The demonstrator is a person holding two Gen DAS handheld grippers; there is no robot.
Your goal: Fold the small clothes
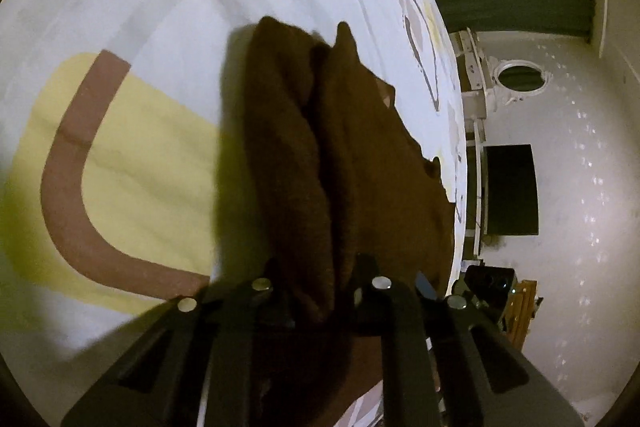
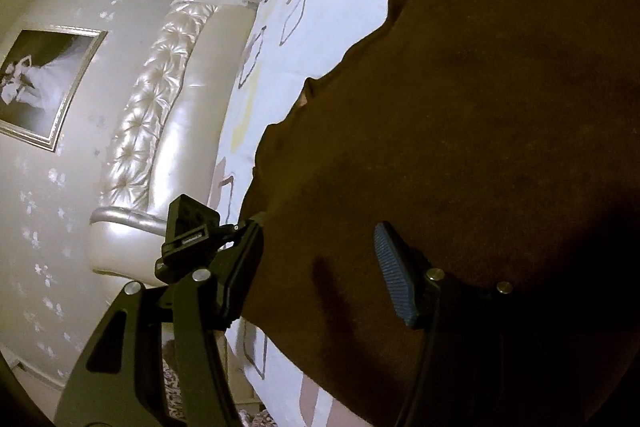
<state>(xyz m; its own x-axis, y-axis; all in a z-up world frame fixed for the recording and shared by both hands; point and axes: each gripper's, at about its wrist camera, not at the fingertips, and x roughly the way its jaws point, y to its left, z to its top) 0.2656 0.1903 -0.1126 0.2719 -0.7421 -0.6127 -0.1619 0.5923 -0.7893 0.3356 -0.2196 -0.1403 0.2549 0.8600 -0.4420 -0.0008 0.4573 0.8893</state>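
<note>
My left gripper is clamped on a bunched ridge of the brown garment, which lies on the patterned bedsheet. My right gripper stands apart-jawed over the same cloth, pressing on nothing. I judge the fold barely begun: the cloth is gathered and creased, not flat or squared. Beyond, the bed's edge sits close, then a padded headboard and a framed picture.

No text, label, brand, number or sign can be read anywhere in either view.
</note>
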